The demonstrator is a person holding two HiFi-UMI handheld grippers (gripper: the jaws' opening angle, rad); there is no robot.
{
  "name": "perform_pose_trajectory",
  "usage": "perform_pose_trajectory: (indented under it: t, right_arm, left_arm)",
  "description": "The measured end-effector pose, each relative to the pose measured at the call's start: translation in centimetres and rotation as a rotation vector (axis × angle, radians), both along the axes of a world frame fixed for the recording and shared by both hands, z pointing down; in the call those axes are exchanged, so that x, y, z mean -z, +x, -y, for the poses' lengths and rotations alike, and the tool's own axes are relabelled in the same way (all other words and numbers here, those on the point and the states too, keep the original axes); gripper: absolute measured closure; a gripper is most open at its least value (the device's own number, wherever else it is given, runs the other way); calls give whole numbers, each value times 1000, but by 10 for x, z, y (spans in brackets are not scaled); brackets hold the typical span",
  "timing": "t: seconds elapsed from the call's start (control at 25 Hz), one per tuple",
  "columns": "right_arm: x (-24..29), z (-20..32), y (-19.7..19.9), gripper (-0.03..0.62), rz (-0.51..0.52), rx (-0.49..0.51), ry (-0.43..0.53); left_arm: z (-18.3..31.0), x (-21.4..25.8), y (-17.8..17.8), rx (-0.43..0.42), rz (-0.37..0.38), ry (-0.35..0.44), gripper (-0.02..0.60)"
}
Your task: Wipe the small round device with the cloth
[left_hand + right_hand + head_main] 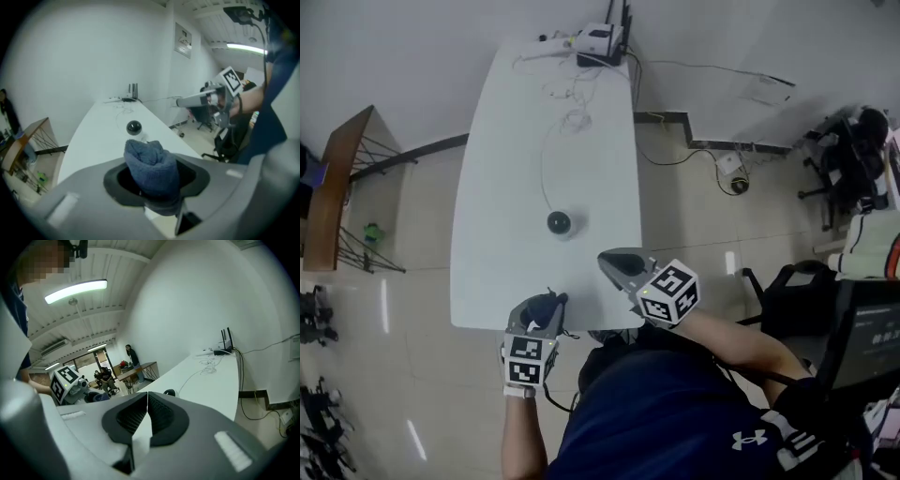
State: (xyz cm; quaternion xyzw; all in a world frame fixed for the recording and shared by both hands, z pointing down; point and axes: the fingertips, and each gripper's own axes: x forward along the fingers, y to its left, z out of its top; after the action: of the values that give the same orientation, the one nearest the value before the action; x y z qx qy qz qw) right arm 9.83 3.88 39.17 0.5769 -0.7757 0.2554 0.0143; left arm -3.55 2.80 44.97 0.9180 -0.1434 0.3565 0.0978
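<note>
On the white table [511, 122], toward its near end and slightly right of the middle, the small round device [559, 223] is seen, dark and glossy. A thin white cable [542, 173] is led from it toward the far end, where loose wires and a router [602, 39] are placed against the wall. The device is touched by neither tool. Near the table's near edge, the blue cloth [152, 166] is pinched as a folded wad between the jaws of the left gripper [551, 302], with the wad's rounded top standing up out of them; the device is seen beyond it, apart from the cloth. The right gripper [147, 413] is held to the right of the left one, above the near right corner of the table, its jaws pressed together at the tips with nothing between them. A wooden desk [333, 178] is seen at the far left, and a black chair [787, 281] on the tiled floor at the right.
</note>
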Motion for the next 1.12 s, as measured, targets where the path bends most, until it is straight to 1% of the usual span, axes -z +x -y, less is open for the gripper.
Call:
perform_pose_trajectory:
  t: [0.04,0.08,0.16,0.2,0.24,0.28,0.32,0.44,0.56,0.64,0.72,0.8,0.92,1.12]
  right_arm:
    - [5,-1,-5,582,-8,25,9]
    - [10,-5,-8,582,-19,46,15]
    - [15,-19,-4,582,-43,67,22]
    - [15,-27,0,582,-53,68,25]
    - [15,-36,4,582,-61,66,29]
    - [14,-44,8,582,-67,64,36]
    - [13,-51,11,582,-70,63,44]
    - [18,-71,19,582,-66,81,75]
    - [19,-96,35,582,-56,86,96]
    - [20,-106,50,582,-50,69,109]
    - [25,-105,59,582,-47,56,122]
    - [30,-98,57,582,-53,58,128]
    - [34,-88,43,582,-70,78,128]
    - [34,-81,26,582,-109,78,127]
  left_arm:
    - [1,12,8,58,-36,18,430]
    - [-2,27,19,114,-90,27,430]
    - [-18,56,47,210,-218,-4,430]
    - [-29,66,59,242,-270,-30,430]
    - [-40,72,68,260,-300,-45,430]
    - [-50,75,73,267,-309,-45,430]
    - [-59,76,77,262,-303,-31,430]
    - [-85,77,84,229,-267,29,430]
    - [-107,74,97,198,-249,83,430]
    - [-106,73,104,187,-243,138,430]
    - [-96,77,106,201,-249,183,430]
    - [-86,85,100,231,-268,191,430]
    - [-79,86,83,260,-279,182,430]
    - [-82,73,69,239,-275,156,430]
